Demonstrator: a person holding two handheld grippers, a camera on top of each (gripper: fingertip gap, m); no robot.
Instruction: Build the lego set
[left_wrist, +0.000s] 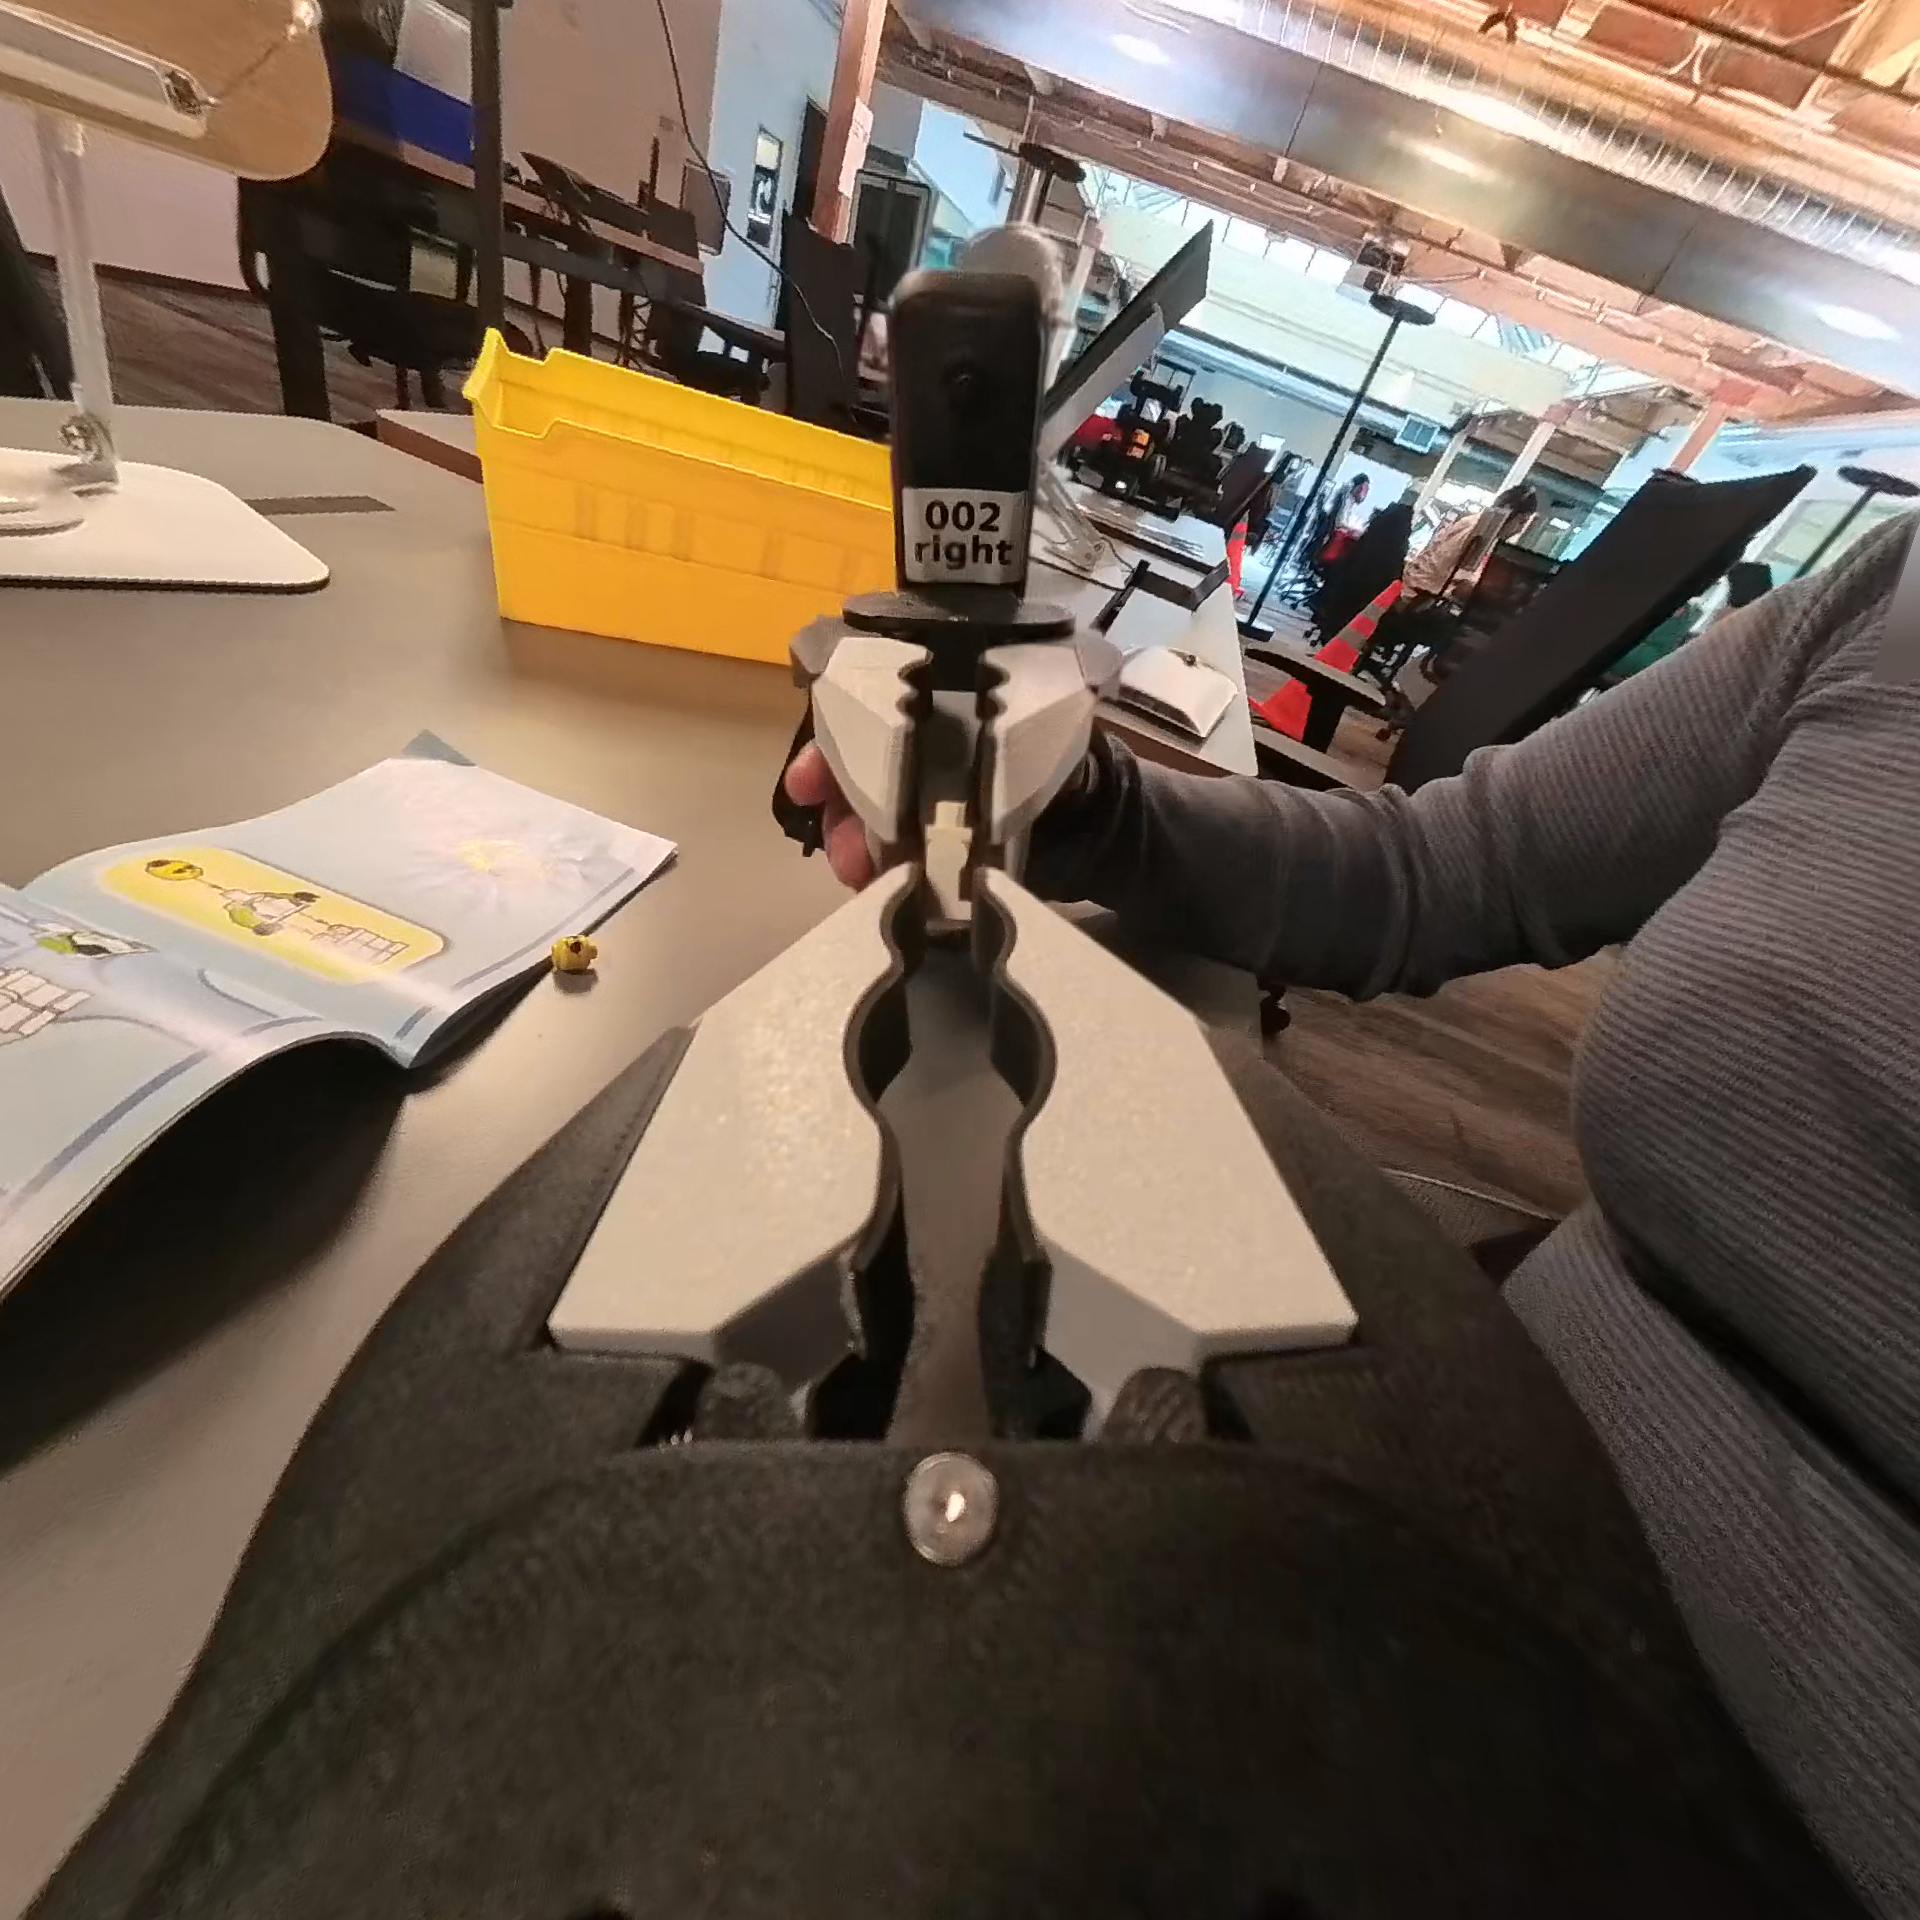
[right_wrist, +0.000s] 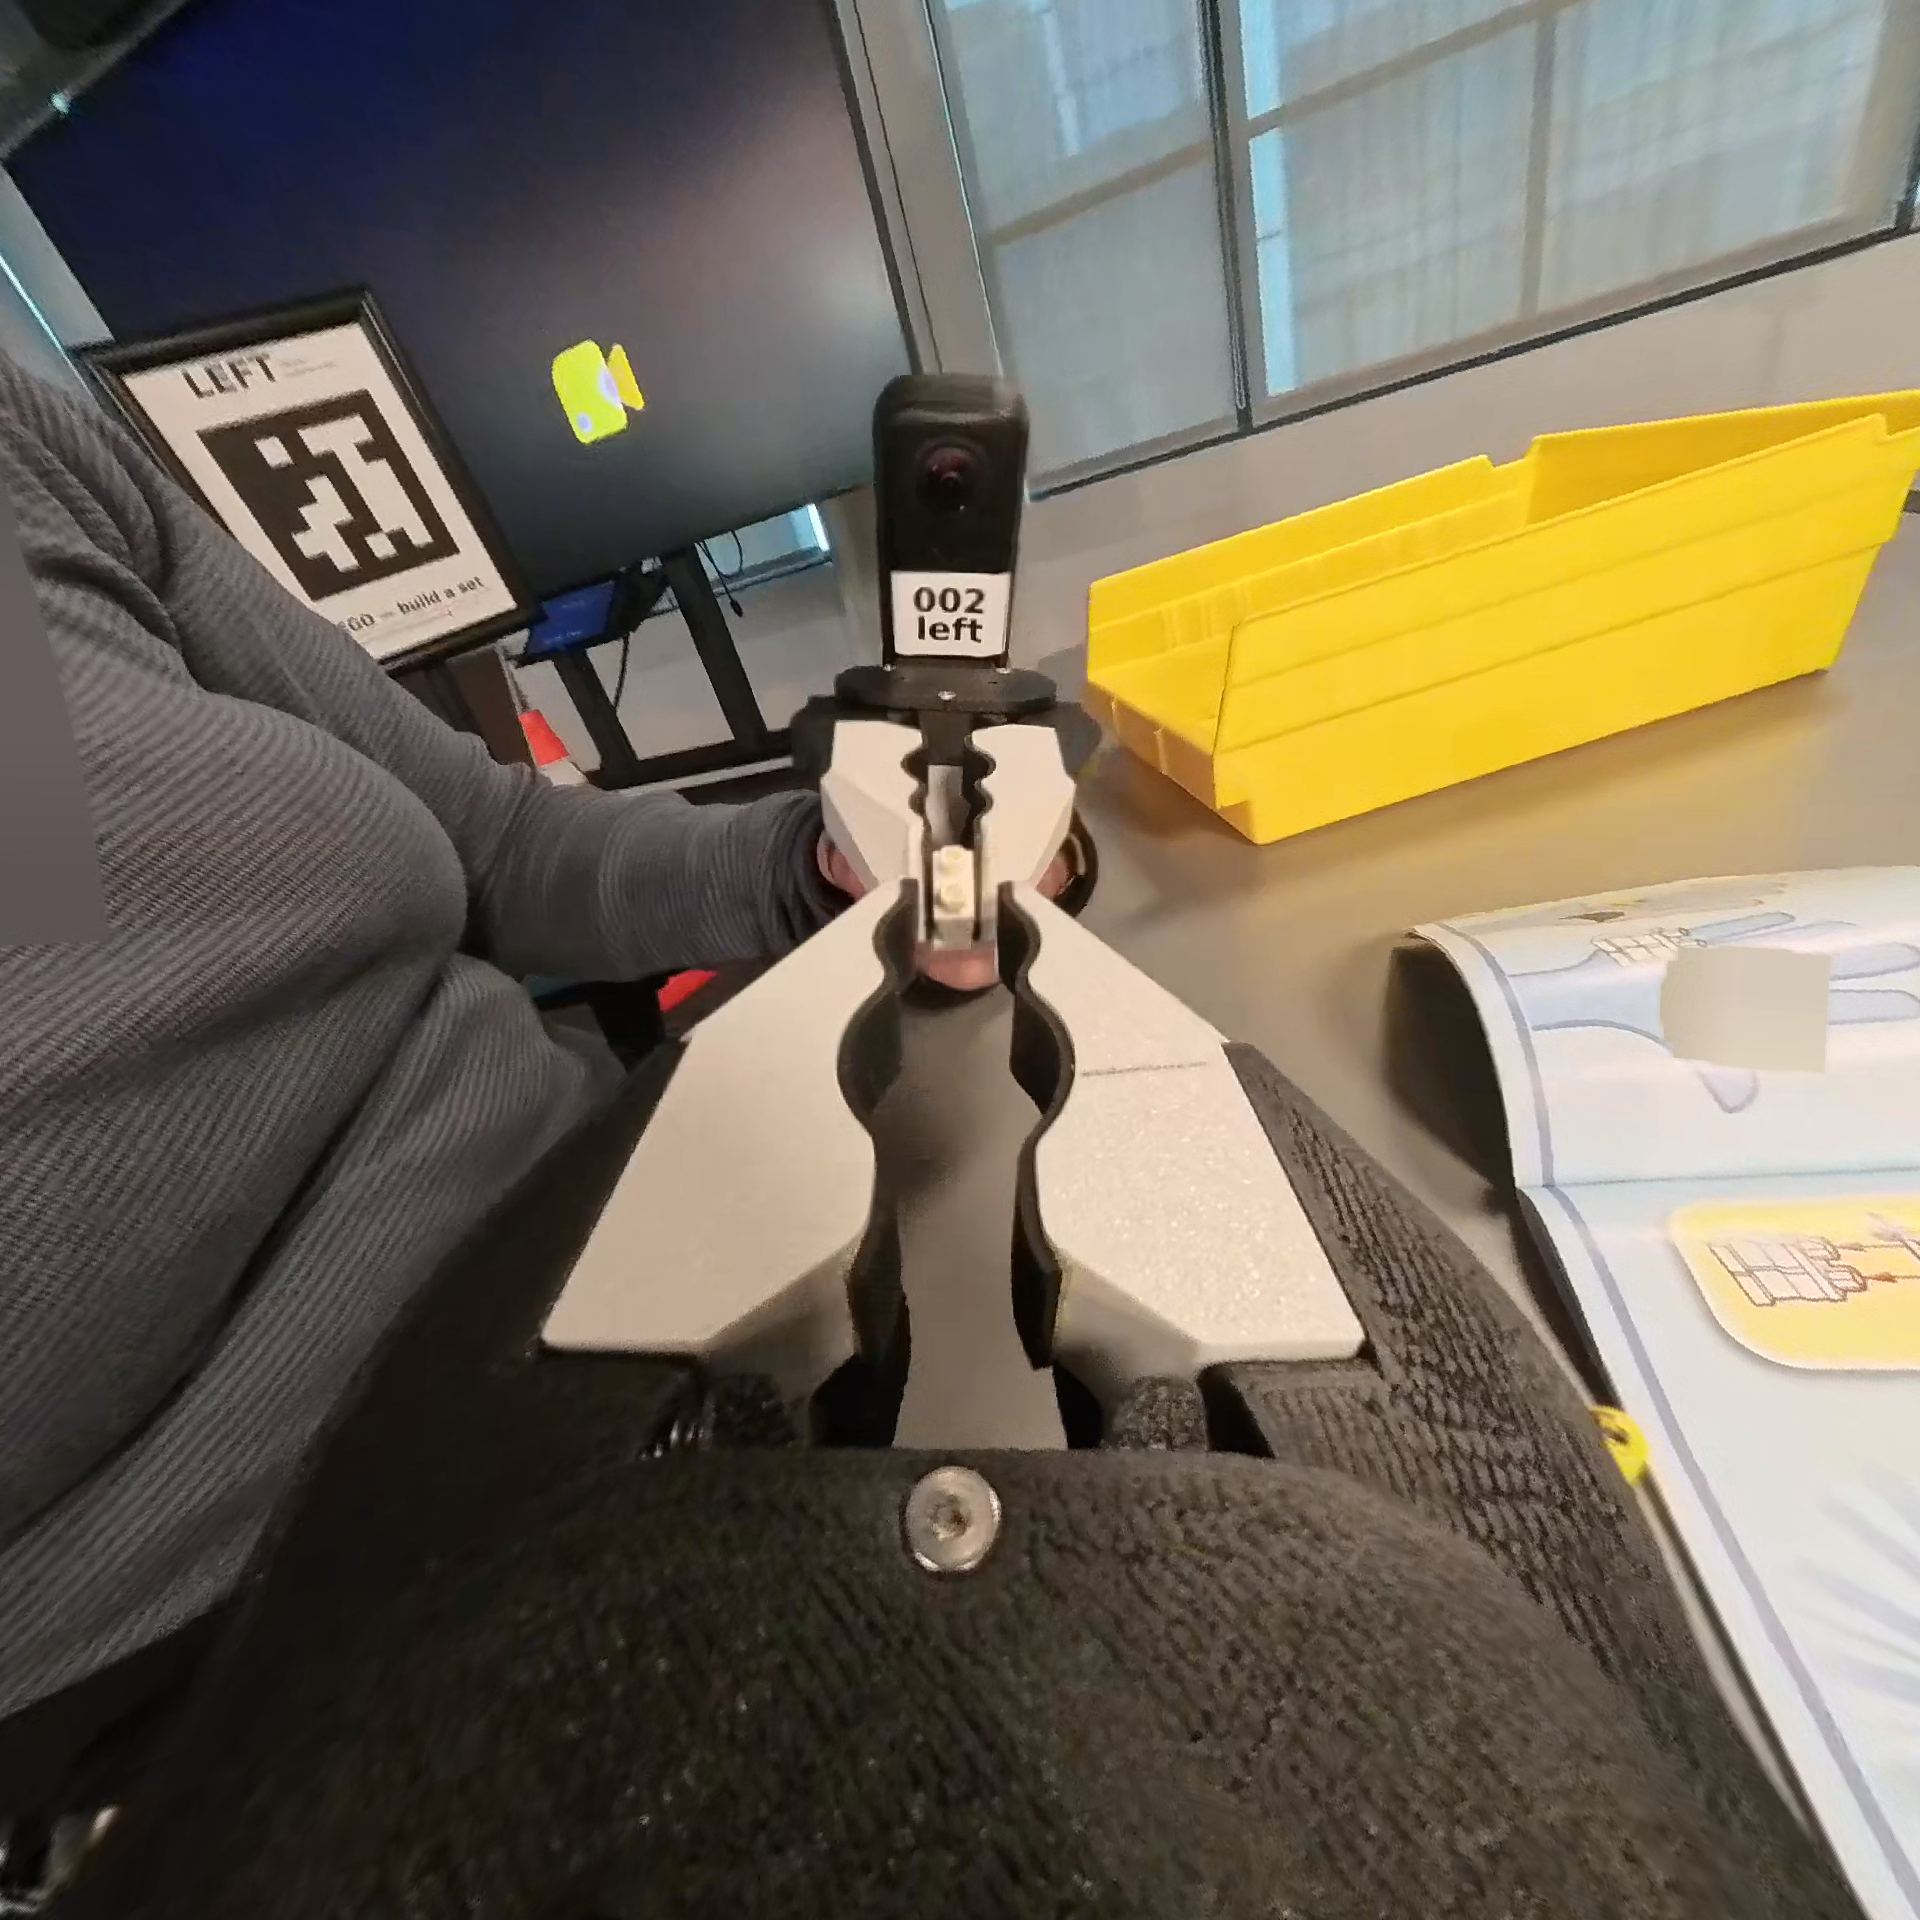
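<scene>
Two grey-and-black plastic grippers meet tip to tip above grey worktop (left_wrist: 312, 665), both clamped narrow on small white studded lego piece (right_wrist: 952, 896).

Left gripper (left_wrist: 948, 883) view alone shows tiny yellow lego minifigure head (left_wrist: 574, 952), loose on worktop just beside open, glossy instruction booklet (left_wrist: 312, 935); right gripper (right_wrist: 952, 914) view shows the piece's round studs. Ribbed yellow plastic bin (right_wrist: 1507, 665) stands behind. Grey knit sleeve (left_wrist: 1455, 831) reaches to far gripper.
</scene>
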